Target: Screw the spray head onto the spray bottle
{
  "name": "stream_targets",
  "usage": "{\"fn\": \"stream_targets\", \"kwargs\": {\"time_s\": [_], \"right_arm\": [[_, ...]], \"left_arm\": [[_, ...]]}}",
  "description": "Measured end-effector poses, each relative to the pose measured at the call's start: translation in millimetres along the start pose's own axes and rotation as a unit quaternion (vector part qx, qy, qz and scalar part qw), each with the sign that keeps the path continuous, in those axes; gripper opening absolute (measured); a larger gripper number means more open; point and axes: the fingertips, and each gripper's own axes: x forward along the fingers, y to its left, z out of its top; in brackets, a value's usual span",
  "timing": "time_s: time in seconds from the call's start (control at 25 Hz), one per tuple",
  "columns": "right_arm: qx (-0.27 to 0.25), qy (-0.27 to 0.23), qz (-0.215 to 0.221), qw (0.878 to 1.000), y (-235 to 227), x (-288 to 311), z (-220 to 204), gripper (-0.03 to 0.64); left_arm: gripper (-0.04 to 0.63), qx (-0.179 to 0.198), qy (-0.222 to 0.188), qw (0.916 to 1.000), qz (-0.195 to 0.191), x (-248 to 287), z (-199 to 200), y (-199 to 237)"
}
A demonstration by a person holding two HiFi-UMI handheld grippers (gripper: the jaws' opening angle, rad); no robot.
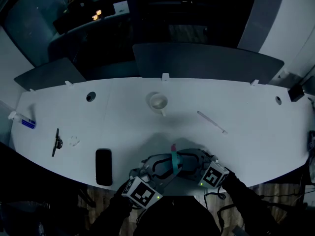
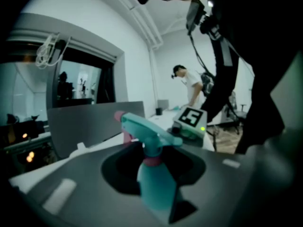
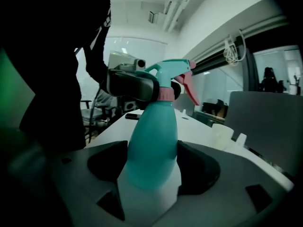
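Note:
A teal spray bottle (image 3: 152, 141) is held upright between the pads of my right gripper (image 3: 151, 171), which is shut on its body. Its teal spray head (image 3: 165, 74) has a pink nozzle and a pink collar (image 3: 165, 94). The dark jaws of my left gripper (image 2: 152, 171) are closed round that head (image 2: 147, 134) just above the collar. In the head view both grippers meet at the table's near edge, left gripper (image 1: 160, 168) and right gripper (image 1: 192, 162), with the bottle (image 1: 173, 163) showing as a teal strip between them.
On the white table (image 1: 236, 141) lie a black phone (image 1: 103, 166), a black tool (image 1: 56, 142), a small blue-capped bottle (image 1: 23, 121), a white cup (image 1: 158, 102) and a thin white tube (image 1: 211, 122). Grey divider panels (image 1: 206, 60) stand behind. A person (image 2: 189, 86) stands far off.

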Motion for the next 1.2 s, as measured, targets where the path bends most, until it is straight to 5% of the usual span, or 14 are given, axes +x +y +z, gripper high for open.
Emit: {"fn": "stream_targets", "kwargs": {"time_s": [0.16,0.24,0.44,0.64,0.72,0.8,0.96,1.0,1.2], "right_arm": [[-0.004,0.005,0.027,1.0,1.4,1.1,-3.1,0.337],[0.011,0.003,0.018,1.0,-0.3,1.6,1.4,0.337],[0.001,-0.006,-0.007,1.0,0.3,3.4,-4.4,0.337],[0.021,-0.002,-0.029,0.999,-2.5,4.9,4.2,0.337],[0.03,-0.006,-0.044,0.999,-3.5,6.3,5.4,0.337],[0.036,-0.01,-0.061,0.997,-5.2,7.6,5.2,0.337],[0.056,-0.023,-0.085,0.995,-8.6,10.6,6.4,0.337],[0.057,-0.026,-0.087,0.994,-9.0,10.5,6.7,0.337],[0.058,-0.029,-0.08,0.995,-9.9,8.3,6.6,0.337]], "left_arm": [[0.135,0.036,0.048,0.9955,-0.073,-0.6,-6.9,-4.4],[0.137,0.022,0.056,0.9963,-0.062,0.9,-5.9,0.3],[0.208,-0.061,-0.002,0.9947,0.084,-7.7,-0.4,12.2],[0.23,-0.138,-0.041,0.9593,0.243,-19.6,-0.7,20.7],[0.23,-0.161,-0.043,0.9439,0.285,-19.9,-1.3,22.5],[0.23,-0.155,-0.043,0.9383,0.306,-17.0,1.2,25.3],[0.196,-0.114,-0.028,0.9427,0.313,-14.2,3.9,30.7],[0.146,-0.106,-0.022,0.9469,0.303,-12.1,4.7,29.0],[0.13,-0.09,-0.004,0.9673,0.237,-5.5,6.5,25.5]]}}
